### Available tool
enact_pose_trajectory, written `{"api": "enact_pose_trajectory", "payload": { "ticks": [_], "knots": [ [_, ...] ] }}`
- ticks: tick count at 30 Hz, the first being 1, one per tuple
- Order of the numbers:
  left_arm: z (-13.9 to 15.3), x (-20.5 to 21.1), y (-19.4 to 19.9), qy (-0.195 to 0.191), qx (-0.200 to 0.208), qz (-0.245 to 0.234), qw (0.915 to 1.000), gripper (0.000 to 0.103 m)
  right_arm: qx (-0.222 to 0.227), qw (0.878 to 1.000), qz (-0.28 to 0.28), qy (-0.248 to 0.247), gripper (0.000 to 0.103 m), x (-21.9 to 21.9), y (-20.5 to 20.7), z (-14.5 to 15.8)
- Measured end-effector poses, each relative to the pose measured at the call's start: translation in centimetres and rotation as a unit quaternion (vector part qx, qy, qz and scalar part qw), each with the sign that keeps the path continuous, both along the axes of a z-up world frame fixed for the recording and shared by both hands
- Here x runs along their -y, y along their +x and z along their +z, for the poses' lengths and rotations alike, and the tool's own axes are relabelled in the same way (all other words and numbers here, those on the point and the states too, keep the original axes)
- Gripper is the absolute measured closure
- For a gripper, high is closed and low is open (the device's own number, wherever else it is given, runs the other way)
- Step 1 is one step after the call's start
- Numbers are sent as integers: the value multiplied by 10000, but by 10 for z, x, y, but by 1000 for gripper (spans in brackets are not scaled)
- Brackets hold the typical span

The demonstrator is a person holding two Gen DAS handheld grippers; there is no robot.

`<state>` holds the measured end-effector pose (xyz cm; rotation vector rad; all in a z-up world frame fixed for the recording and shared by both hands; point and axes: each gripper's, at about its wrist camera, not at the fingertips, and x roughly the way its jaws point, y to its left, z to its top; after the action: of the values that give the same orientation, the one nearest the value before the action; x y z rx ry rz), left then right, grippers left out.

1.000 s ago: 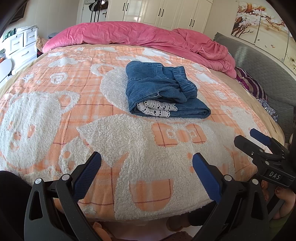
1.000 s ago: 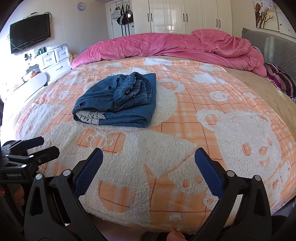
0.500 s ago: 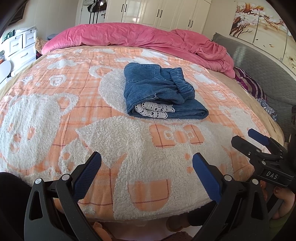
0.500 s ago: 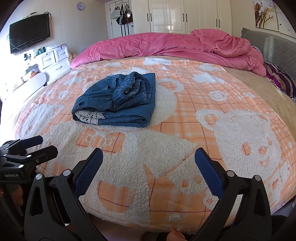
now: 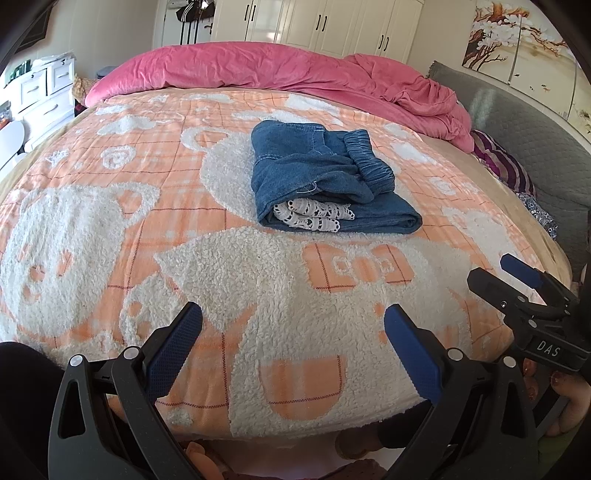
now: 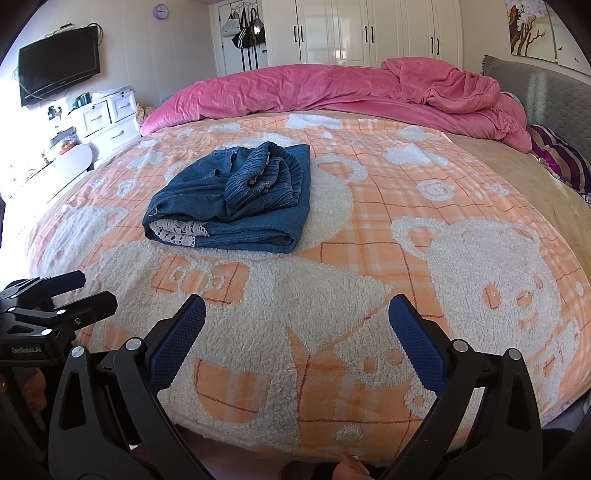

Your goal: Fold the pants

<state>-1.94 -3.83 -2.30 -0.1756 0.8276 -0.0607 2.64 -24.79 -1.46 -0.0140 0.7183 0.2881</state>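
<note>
Blue denim pants (image 5: 325, 177) lie folded in a compact stack on the orange bear-pattern blanket (image 5: 258, 280), white lace trim showing at the near edge and the elastic waistband bunched on top. They also show in the right wrist view (image 6: 236, 203). My left gripper (image 5: 293, 332) is open and empty, held back over the bed's near edge, well short of the pants. My right gripper (image 6: 297, 325) is open and empty too, also at the near edge. Each gripper shows at the side of the other's view, the right one (image 5: 517, 284) and the left one (image 6: 74, 291).
A pink duvet (image 5: 280, 74) is heaped along the bed's far side. A grey headboard (image 5: 535, 140) and striped pillow (image 5: 498, 162) lie to the right. White drawers (image 6: 107, 118) and a wall TV (image 6: 59, 66) stand left; wardrobes (image 6: 369, 33) behind.
Both grippers have drawn slightly back and lifted from the bed; the folded pants have not moved. Both stay open and empty.
</note>
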Motion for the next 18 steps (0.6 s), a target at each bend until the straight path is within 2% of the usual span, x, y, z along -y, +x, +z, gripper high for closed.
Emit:
{"api": "enact_pose_trajectory", "payload": {
  "ticks": [13,18],
  "knots": [
    [-4,-4,7,-30,-159,45,9999,5,-90,9999,-61,-70,9,4,2,-7],
    [-4,-3,9,135,-203,129,9996,5,-156,9997,-109,-122,9,2,5,-9]
  ]
}}
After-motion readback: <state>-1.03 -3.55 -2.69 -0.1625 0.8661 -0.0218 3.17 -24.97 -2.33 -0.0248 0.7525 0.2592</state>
